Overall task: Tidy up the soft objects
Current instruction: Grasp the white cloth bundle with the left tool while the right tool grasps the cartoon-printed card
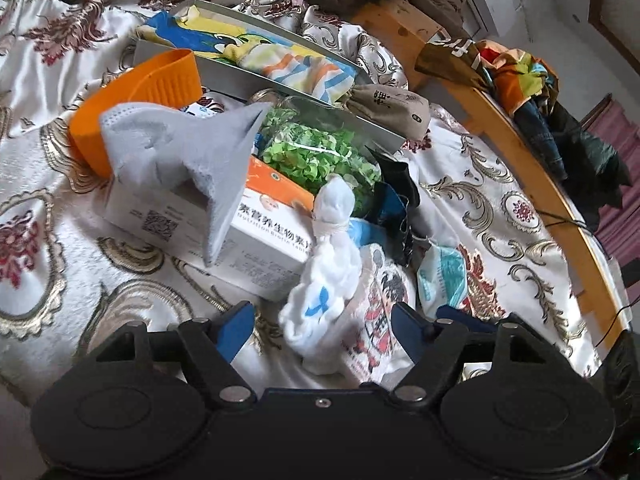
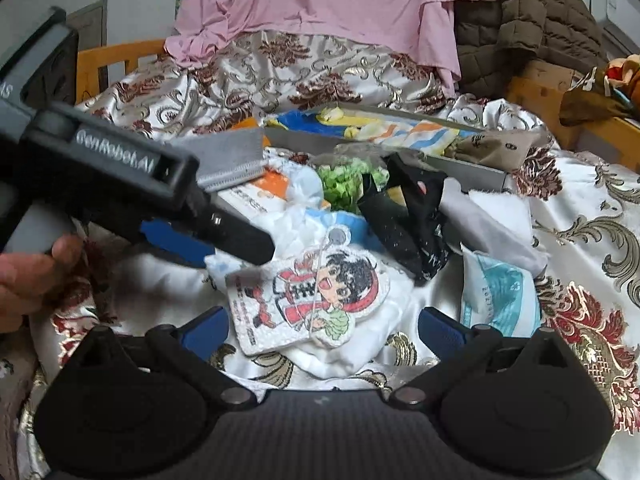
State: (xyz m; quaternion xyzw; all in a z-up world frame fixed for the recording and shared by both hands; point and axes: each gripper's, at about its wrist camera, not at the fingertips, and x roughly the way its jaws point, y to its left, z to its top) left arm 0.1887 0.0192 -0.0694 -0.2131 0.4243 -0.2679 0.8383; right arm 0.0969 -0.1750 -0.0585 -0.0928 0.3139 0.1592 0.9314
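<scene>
Hovering over a cluttered bed, the left gripper (image 1: 322, 326) has its blue-padded jaws spread on either side of a knotted white cloth bundle with a small blue mark (image 1: 320, 304), the pads not visibly pressing it. That bundle leans against a white and orange cardboard box (image 1: 256, 236), over which a grey face mask (image 1: 188, 156) is draped. Beside the bundle lies a flat embroidered patch of a cartoon figure in red (image 2: 316, 300), resting on the cream, gold-scrolled bedspread (image 2: 580, 216). The right gripper (image 2: 322, 330) hangs above that patch with its jaws wide apart and nothing gripped. Further back, a long grey tray (image 1: 280, 84) holds a striped, brightly coloured cloth (image 1: 308, 68). A hand (image 2: 28, 280) holds the left gripper's handle.
</scene>
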